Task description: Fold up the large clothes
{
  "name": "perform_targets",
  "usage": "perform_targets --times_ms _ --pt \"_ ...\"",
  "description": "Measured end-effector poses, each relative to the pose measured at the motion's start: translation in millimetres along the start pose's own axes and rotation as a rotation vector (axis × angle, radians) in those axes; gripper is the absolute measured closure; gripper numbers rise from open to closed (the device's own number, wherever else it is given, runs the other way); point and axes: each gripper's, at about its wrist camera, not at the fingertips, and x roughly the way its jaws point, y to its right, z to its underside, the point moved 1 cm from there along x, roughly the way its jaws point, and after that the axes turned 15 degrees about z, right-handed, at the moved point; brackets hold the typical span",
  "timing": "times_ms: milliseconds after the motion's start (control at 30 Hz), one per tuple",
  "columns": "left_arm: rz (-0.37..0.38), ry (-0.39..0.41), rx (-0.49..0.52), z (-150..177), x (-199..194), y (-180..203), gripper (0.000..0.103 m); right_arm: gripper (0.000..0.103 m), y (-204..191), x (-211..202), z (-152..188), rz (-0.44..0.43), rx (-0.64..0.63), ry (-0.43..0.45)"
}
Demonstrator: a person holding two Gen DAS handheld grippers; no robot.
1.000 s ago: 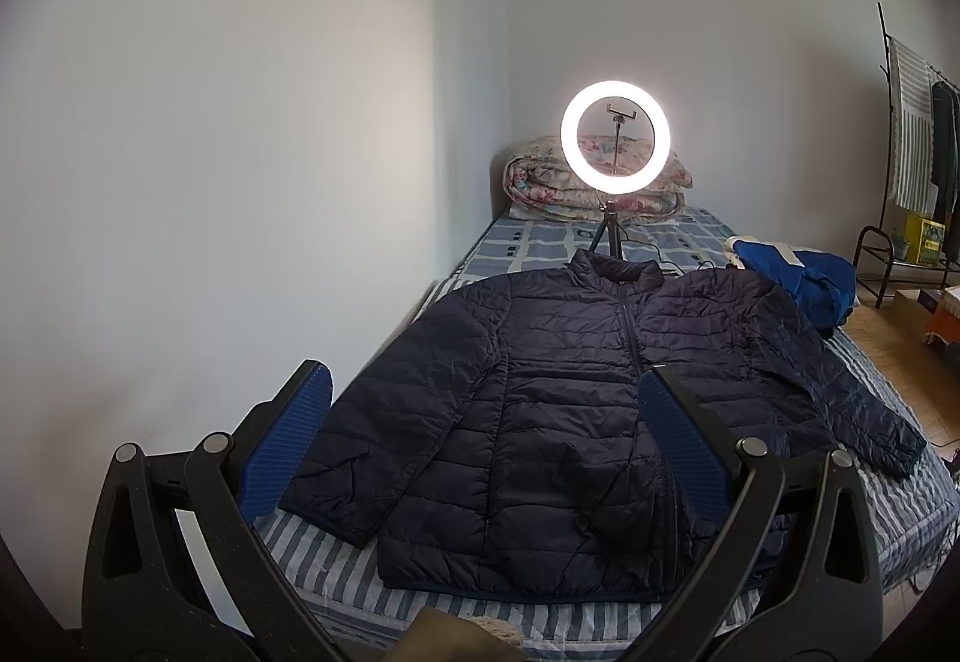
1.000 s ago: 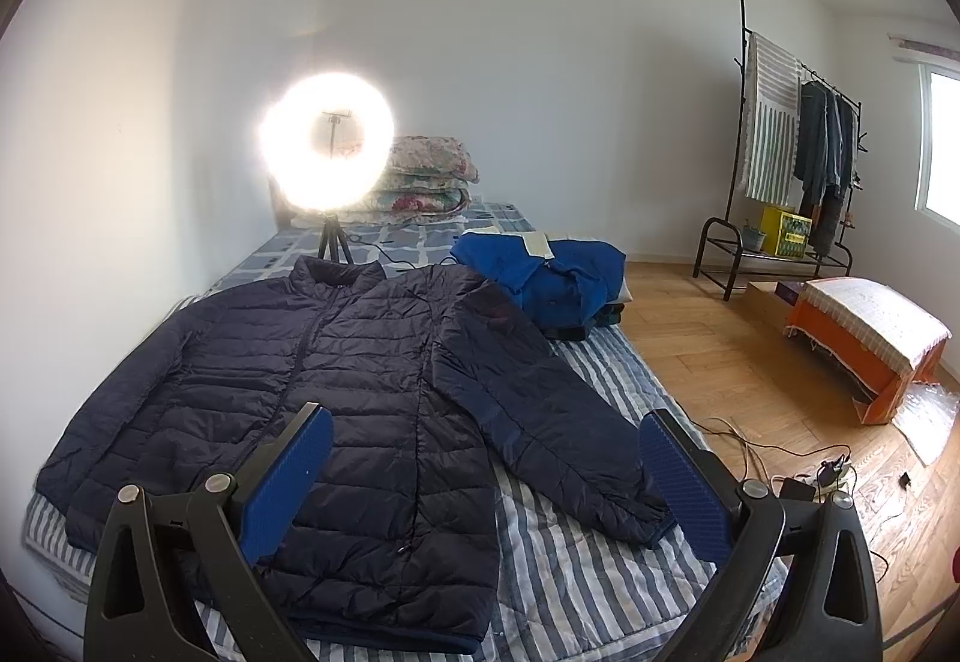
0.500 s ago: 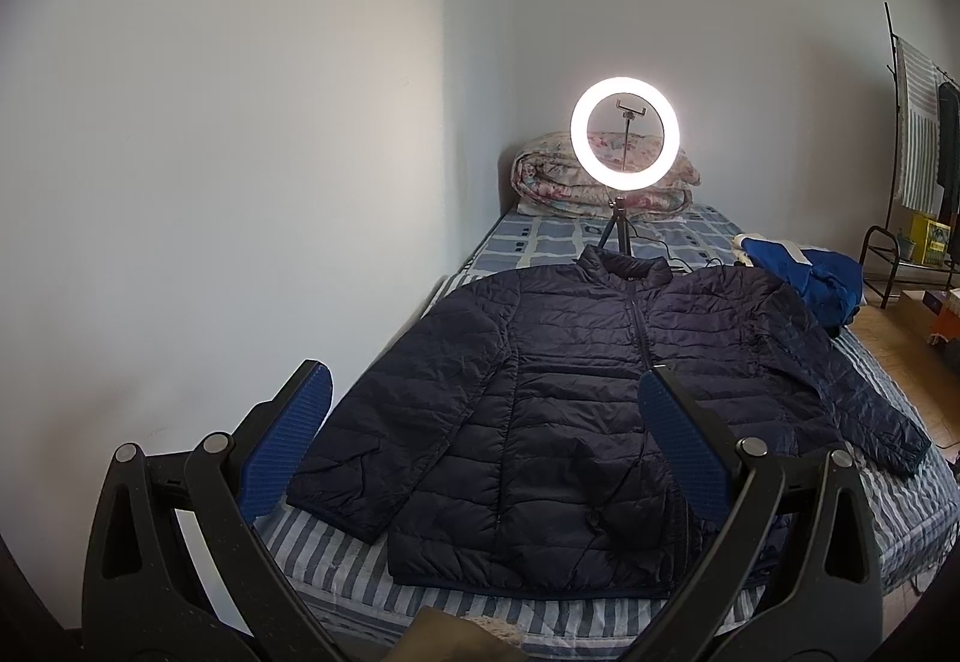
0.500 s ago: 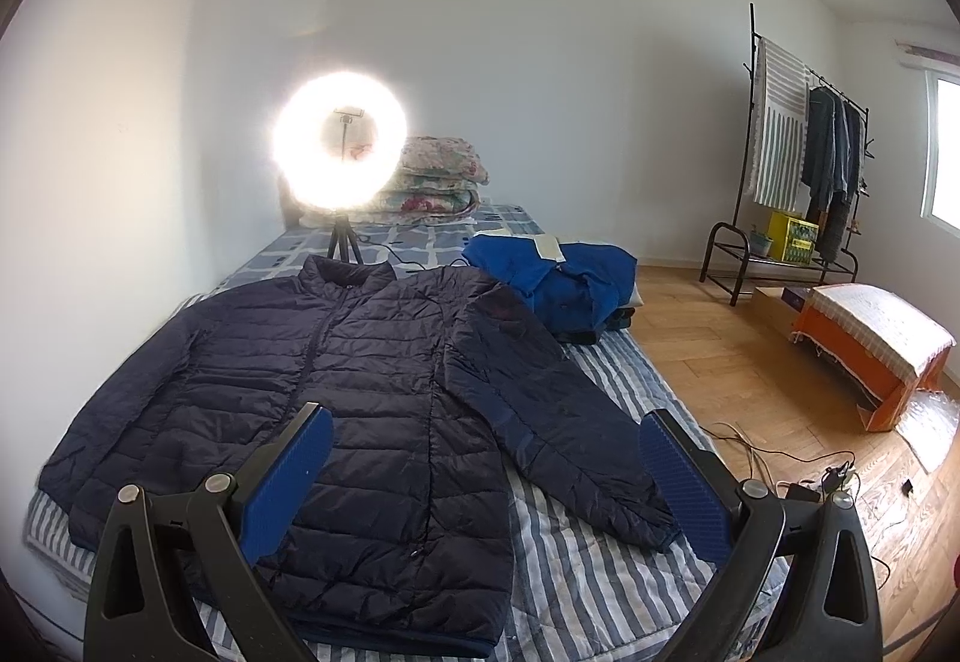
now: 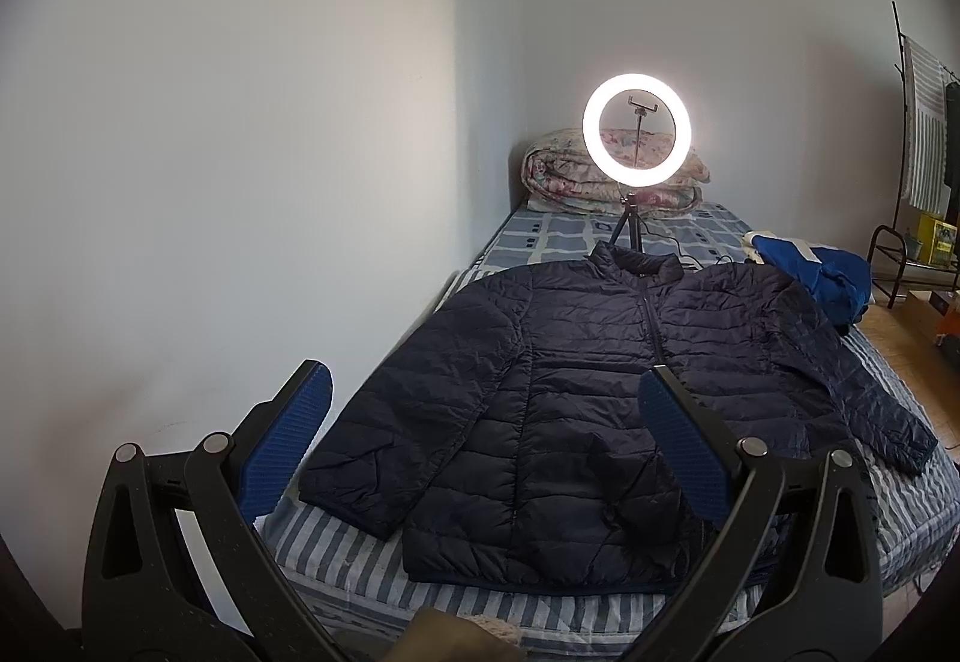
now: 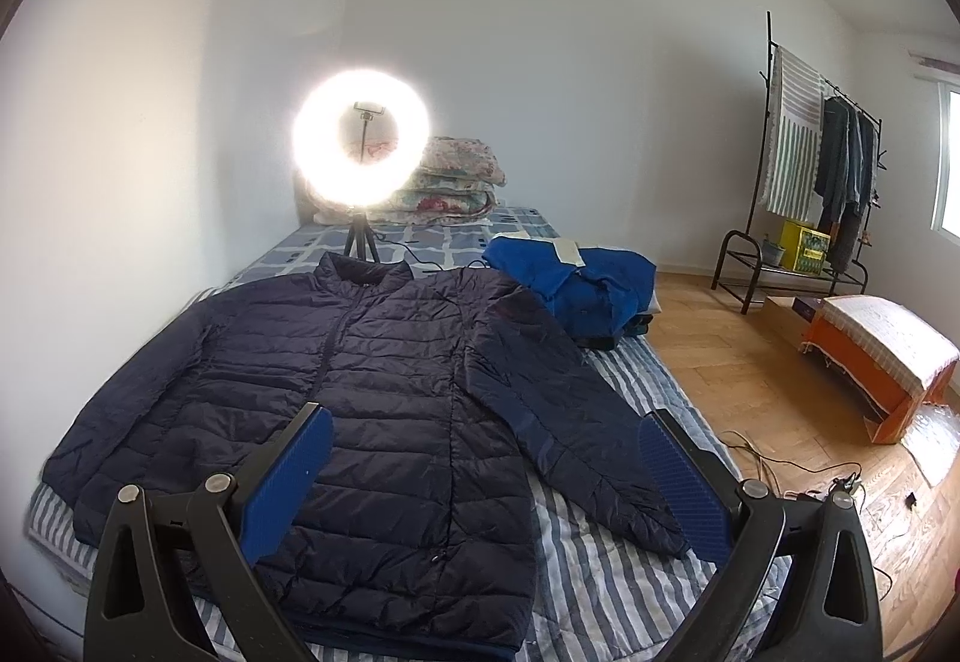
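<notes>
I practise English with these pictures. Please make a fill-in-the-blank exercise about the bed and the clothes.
1. The dark jacket lies spread on the ___.
2. Behind its collar stands a lit ring ___.
3. The folded garment beside it is ___.
4. Both grippers are ___.

Answers: bed; light; blue; open

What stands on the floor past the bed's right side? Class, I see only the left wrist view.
Observer: An orange-covered bench stands on the wooden floor.
Operator: Where is the right gripper?
Observer: The right gripper is open and empty, facing the navy jacket.
Operator: Any trip hazards?
Observer: Cables trail over the floor beside the bed.
</notes>
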Motion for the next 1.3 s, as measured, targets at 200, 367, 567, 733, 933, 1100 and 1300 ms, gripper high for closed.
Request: perform_targets --times_ms 200,367,567,733,933,1100,1300 --pt "-0.013 -0.004 -0.003 2 -1 -10 0.000 0.000 -13 -1 0 -0.015 -0.015 0.006" --pt "-0.035 0.000 -0.002 6 -4 -18 0.000 0.000 -27 0 -1 -0.036 -0.032 0.010" --pt "-0.055 0.004 0.008 13 -11 -32 0.000 0.000 -52 3 -1 -0.131 -0.055 0.029" --pt "-0.073 -0.016 0.012 23 -12 -49 0.000 0.000 -75 1 -4 -0.232 -0.092 0.083" --pt "-0.070 -0.036 -0.015 43 -20 -63 0.000 0.000 -117 1 -16 -0.398 -0.189 0.092" --pt "-0.042 -0.045 -0.035 62 -37 -66 0.000 0.005 -171 -4 -27 -0.572 -0.314 0.066" --pt "-0.028 -0.072 -0.068 78 -56 -76 0.000 0.019 -247 -23 -19 -0.780 -0.490 0.031"
